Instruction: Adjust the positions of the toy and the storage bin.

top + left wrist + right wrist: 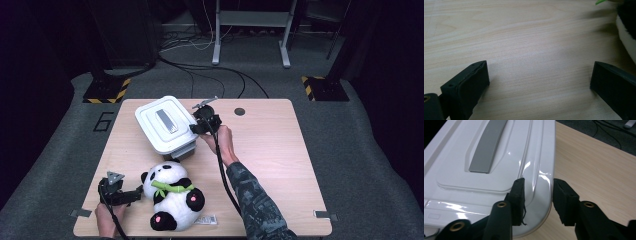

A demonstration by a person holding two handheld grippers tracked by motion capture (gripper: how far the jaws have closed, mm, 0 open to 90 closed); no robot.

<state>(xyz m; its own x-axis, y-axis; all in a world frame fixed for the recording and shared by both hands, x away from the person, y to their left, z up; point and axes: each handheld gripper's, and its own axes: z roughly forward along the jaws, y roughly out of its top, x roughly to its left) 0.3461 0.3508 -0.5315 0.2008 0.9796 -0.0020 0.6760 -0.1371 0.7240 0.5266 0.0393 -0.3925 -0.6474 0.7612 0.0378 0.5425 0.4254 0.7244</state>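
Observation:
A white storage box sits at the back left of the table, its lid [165,122] bearing a grey handle [487,147]. My right gripper [192,129] is at the lid's near right corner. Its jaws straddle the lid's rim [537,192], one pad on top and one outside, pressed against it. The lid [486,170] sits slightly askew over the box base [182,151]. A plush panda [172,195] with a green neck ribbon lies on its back at the front left. My left gripper [140,192] rests low beside it on the left, open over bare wood [539,75], with the panda's fur [627,37] just past the right jaw.
The wooden table [260,150] has a small round hole [239,111] at the back. A white label [207,219] lies by the panda's feet. Cables and metal stand legs [217,50] are on the grey floor beyond.

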